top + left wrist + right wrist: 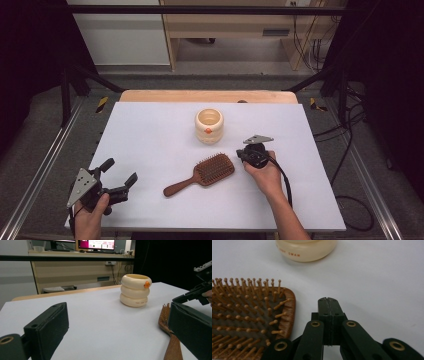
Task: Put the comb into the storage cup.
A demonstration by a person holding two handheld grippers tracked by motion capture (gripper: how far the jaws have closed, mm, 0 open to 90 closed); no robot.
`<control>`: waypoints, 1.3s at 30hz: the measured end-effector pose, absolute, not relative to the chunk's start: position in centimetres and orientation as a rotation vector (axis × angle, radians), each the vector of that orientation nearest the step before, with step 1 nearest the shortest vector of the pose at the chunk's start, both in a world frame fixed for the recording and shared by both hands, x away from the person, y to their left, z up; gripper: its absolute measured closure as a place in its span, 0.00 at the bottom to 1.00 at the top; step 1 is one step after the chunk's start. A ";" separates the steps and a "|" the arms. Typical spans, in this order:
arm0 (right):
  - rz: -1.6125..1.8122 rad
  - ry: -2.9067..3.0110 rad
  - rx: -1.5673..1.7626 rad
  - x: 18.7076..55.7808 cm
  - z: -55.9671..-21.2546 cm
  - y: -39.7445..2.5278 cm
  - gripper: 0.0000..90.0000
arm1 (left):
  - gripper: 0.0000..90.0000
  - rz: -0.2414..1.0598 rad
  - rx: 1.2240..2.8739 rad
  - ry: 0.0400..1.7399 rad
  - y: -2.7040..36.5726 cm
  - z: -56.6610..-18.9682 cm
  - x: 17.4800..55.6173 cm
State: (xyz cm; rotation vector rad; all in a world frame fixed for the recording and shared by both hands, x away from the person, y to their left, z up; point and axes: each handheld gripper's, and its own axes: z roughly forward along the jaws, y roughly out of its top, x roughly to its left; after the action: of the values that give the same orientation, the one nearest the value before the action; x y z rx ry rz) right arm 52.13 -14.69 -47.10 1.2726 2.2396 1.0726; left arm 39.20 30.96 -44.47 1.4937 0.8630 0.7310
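Right tongs [328, 301], jaws pressed together and empty, rest just beside the head of the wooden hairbrush [200, 175], which lies bristles-up near the middle of the white counter [150, 135]. Left tongs [119, 173], jaws spread wide, sit at the near left corner. Behind the brush stands a cream ringed cup [209, 125].

the hairbrush [200, 175] looks like reddish wood, smooth on the handle, with wooden pin bristles. the cream cup [209, 126] is glossy, smooth plastic or ceramic. the bench [150, 145] cover is matt white. both claws look matt black plastic.
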 end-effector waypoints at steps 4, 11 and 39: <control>1.075 2.260 1.267 52.2 -47.6 -14.0 1.00 | 0.04 0.729 1.496 0.861 31.0 -44.5 39.2; 1.090 2.281 1.264 52.1 -47.9 -13.6 1.00 | 0.04 0.728 1.497 0.862 31.0 -44.5 39.2; 1.143 2.376 1.166 49.9 -48.0 -8.4 1.00 | 0.04 0.725 1.511 0.855 30.8 -44.5 39.2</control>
State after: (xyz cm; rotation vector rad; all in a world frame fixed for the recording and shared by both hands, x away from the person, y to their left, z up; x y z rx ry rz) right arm 49.88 -8.42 -48.01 1.1662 2.3761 1.1431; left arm 39.22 30.77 -44.53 1.5114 0.8555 0.7246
